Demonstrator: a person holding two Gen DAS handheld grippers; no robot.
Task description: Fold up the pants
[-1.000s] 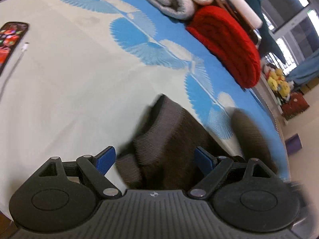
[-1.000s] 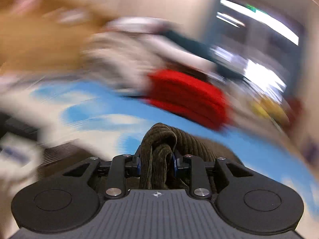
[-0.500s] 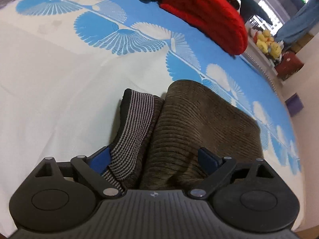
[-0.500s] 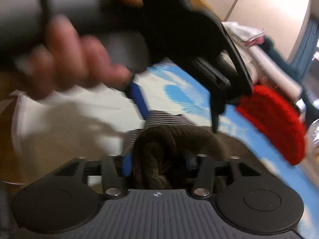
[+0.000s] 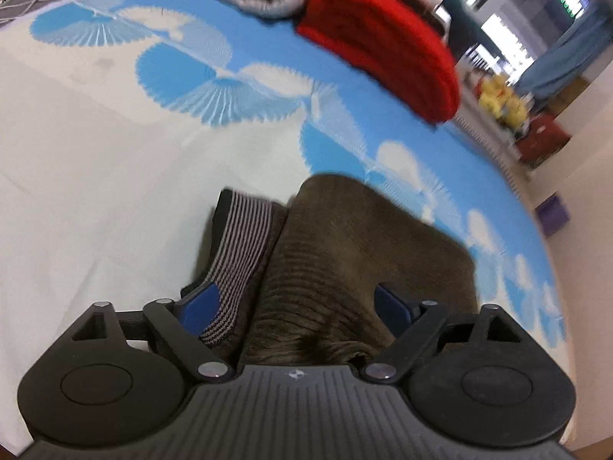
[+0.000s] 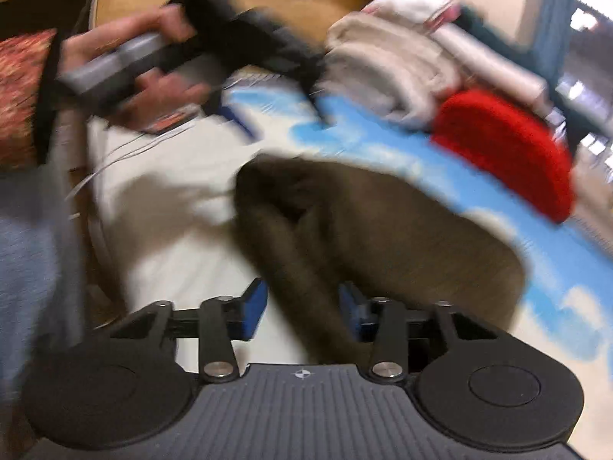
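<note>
While both my tools sit low over the bed (image 5: 95,191), the brown corduroy pants (image 5: 364,253) lie bunched near its front edge, on the seam between the cream part and the blue-patterned part. My left gripper (image 5: 297,306) has its jaws wide apart, straddling the bundle, which runs straight ahead of it with the striped waistband (image 5: 241,241) against the left pad. My right gripper (image 6: 302,310) is also parted, a thick fold of the pants passing loosely between its pads; the bulk stretches forward and to the right, toward the red blanket (image 6: 509,153). In that blurred view my left hand (image 6: 145,61) is raised well above the cloth, so I judge the right the nearer.
</note>
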